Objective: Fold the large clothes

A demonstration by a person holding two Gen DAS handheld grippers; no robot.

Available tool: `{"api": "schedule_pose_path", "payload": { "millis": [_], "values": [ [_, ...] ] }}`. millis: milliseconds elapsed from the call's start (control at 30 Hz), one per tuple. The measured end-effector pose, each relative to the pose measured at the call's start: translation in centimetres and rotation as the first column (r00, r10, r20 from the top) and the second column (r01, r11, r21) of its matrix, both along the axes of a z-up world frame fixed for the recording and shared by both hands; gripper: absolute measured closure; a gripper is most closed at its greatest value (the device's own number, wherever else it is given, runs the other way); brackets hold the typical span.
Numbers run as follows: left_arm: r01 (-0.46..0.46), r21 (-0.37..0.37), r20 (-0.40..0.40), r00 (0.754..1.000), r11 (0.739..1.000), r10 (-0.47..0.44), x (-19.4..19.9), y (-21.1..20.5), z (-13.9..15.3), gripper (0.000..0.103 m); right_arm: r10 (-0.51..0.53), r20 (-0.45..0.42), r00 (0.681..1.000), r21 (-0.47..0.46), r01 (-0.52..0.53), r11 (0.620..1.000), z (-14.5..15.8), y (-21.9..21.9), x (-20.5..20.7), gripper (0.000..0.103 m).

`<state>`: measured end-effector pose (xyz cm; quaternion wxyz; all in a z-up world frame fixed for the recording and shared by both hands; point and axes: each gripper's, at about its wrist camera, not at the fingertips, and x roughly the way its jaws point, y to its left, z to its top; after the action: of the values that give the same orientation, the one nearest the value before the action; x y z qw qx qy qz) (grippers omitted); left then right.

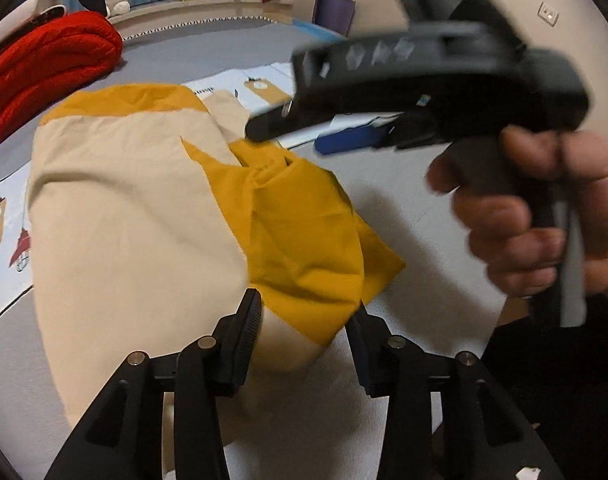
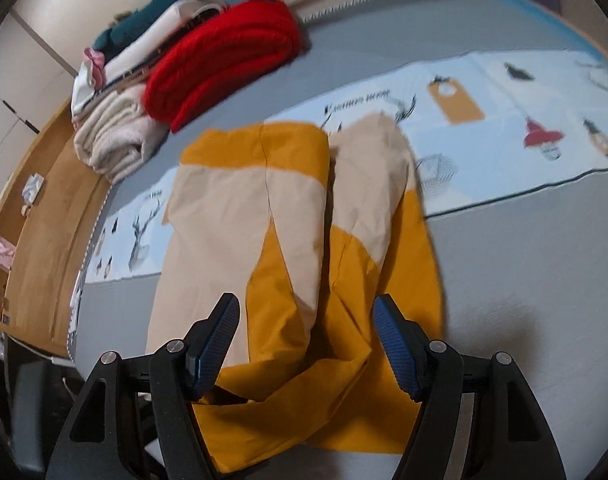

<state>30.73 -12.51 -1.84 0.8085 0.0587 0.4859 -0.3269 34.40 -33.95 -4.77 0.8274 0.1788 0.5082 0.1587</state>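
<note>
Garment, beige-and-mustard, lies part-folded on the bed; left gripper and right gripper stand open and empty above its near edge, so a one-layer pinch could undo the fold.

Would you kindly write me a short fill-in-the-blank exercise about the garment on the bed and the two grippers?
1. The garment being folded is beige and ____.
2. The folded blanket behind the garment is ____.
3. The jaws of the right gripper stand ____, with nothing clamped.
4. In the left wrist view, a person's ____ grips the other gripper's handle, and the left gripper hangs over the garment.

Missing words: yellow; red; open; hand
</note>
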Motion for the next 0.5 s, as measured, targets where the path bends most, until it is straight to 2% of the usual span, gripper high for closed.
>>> {"api": "schedule_pose_path", "payload": {
  "millis": [200,300,367,433,467,500],
  "values": [
    [0.0,-0.074,0.026,1.0,0.997,0.002,0.0,3.2,2.7,0.064,0.065,-0.077,0.995,-0.007,-0.066,0.998,-1.9,2.9,0.6,0.033],
    [-0.016,-0.067,0.035,0.999,0.998,0.018,0.2,4.7,3.2,0.063,0.095,-0.114,0.989,-0.011,-0.097,0.995,-2.6,4.0,0.6,0.033],
    [-0.049,-0.056,0.048,0.998,0.997,0.052,0.2,5.8,3.1,0.063,0.106,-0.131,0.986,-0.053,-0.113,0.992,-2.9,4.6,0.4,0.036],
    [-0.108,-0.039,0.049,0.993,0.993,0.11,0.9,7.0,3.0,0.063,0.099,-0.147,0.984,-0.102,-0.114,0.988,-3.4,4.8,0.2,0.049],
    [-0.136,-0.025,0.05,0.989,0.99,0.137,1.4,7.5,3.0,0.063,0.094,-0.156,0.983,-0.108,-0.111,0.988,-3.5,4.7,0.1,0.066],
    [-0.181,-0.007,0.048,0.982,0.983,0.181,1.9,8.3,2.8,0.063,0.094,-0.164,0.982,-0.099,-0.112,0.989,-3.7,4.6,0.0,0.074]
  ]
}}
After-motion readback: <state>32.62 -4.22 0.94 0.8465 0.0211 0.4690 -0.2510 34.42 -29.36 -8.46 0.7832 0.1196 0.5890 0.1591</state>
